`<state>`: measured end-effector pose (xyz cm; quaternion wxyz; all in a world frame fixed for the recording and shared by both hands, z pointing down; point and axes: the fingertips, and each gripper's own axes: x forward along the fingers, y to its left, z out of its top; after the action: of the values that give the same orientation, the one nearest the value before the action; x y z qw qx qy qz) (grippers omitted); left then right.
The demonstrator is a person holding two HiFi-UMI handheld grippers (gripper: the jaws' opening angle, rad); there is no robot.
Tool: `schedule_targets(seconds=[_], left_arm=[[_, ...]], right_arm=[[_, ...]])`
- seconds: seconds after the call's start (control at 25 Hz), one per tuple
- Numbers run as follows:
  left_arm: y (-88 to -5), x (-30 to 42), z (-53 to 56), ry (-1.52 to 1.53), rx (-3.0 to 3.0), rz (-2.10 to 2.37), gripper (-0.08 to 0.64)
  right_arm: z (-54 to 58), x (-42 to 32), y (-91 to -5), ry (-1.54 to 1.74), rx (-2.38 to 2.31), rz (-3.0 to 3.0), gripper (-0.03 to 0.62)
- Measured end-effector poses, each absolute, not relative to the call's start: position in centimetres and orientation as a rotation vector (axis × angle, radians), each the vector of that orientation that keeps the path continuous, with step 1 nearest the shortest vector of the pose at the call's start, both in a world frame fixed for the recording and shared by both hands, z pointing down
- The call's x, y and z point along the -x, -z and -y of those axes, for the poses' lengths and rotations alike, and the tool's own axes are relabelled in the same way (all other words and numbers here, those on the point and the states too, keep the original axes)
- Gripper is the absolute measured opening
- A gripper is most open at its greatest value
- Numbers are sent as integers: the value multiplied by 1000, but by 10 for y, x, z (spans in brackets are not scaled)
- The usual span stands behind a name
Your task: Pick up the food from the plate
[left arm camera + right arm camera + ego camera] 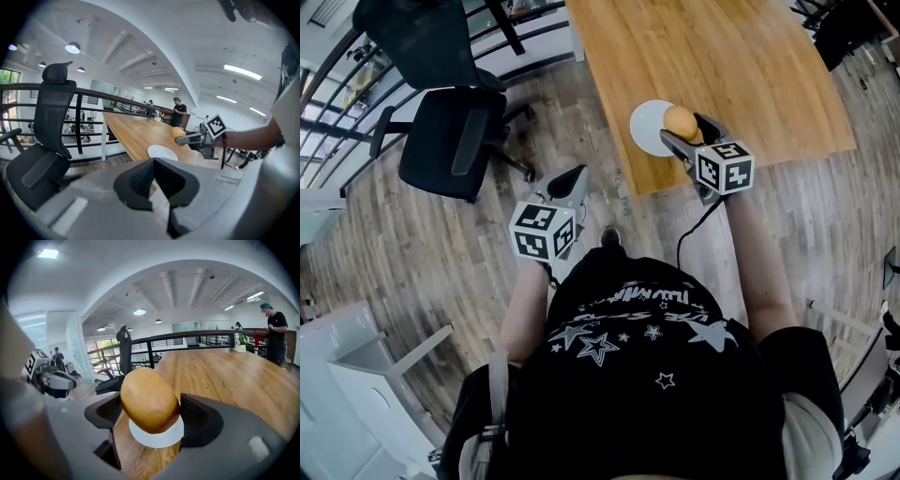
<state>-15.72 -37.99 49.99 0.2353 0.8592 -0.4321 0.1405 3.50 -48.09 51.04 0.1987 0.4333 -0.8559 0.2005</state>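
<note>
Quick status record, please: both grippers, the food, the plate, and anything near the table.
right gripper: shut on the bread roll, above the plate
bread roll: golden-brown, oval, between the jaws; cannot tell if it touches the plate
plate: white, round, near the table's corner, nothing else on it
table: bare wood apart from the plate
left gripper: shut, empty, held off the table over the floor
office chair: black, to the left of the table
</note>
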Motion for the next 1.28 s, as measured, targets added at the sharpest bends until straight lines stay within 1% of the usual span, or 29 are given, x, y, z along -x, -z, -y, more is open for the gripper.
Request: schedule_targets(seconds=[0.44,0.8,1.28], left_arm=[[-492,128,330,-395,-2324,1217,2],[-487,92,280,-402,-2338,1210,2],[-476,56,213,-378,-2373,1216,2]], right_arm=[[426,-43,-480,-676,-1208,2549,390],[364,-80,-459,-746,-1235,2634,391],[289,-102,-451,-731,-1222,2670,391]])
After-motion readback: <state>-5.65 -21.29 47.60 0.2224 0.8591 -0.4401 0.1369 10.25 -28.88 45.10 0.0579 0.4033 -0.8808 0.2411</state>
